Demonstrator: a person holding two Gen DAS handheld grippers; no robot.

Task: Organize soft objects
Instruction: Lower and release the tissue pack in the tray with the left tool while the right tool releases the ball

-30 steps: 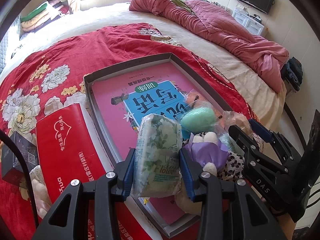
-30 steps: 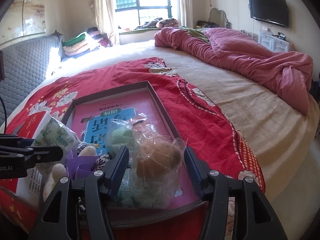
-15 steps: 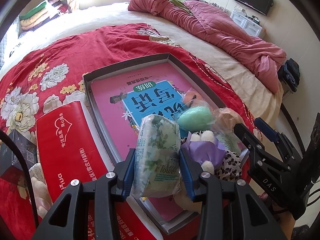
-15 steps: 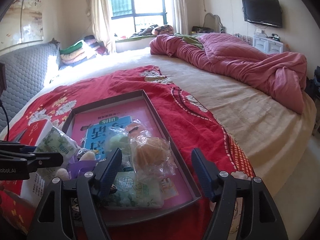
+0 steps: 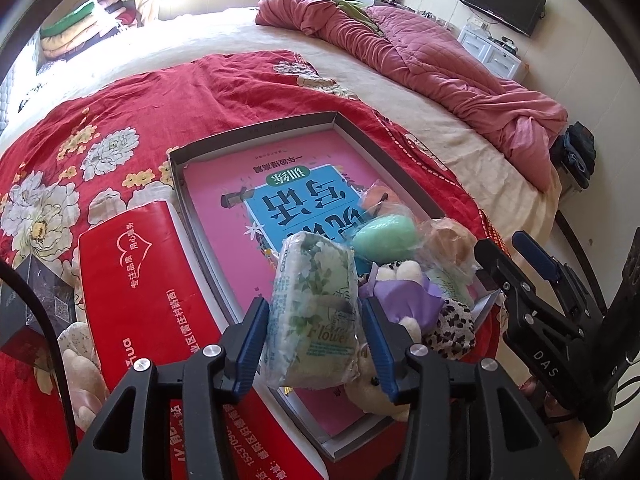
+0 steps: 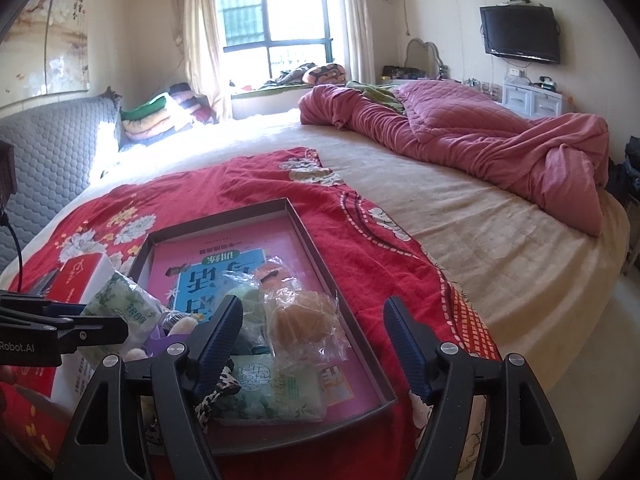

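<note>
My left gripper (image 5: 314,320) has a green floral tissue pack (image 5: 316,312) upright between its blue pads, over the near left rim of the grey tray (image 5: 256,132). Its jaws are opening, and the pads still touch the pack's sides. My right gripper (image 6: 312,340) is open and hangs over the tray's near end, with a bagged brown bun (image 6: 302,322) lying loose below it. Beside the bun lie a green soft egg (image 5: 384,236), a purple plush toy (image 5: 404,292) and a second tissue pack (image 6: 276,396). A pink book lines the tray.
A red carton (image 5: 136,280) lies left of the tray on the red floral blanket (image 5: 120,92). A dark box (image 5: 36,300) and a cream plush (image 5: 84,376) sit at the far left. A rumpled pink quilt (image 6: 500,148) covers the bed's far right. The bed edge drops off right.
The right gripper's jaws spread wide and let go of the bagged bun, which now lies in the tray, and the gripper pulled back a little. The left gripper's fingers parted slightly around the tissue pack.
</note>
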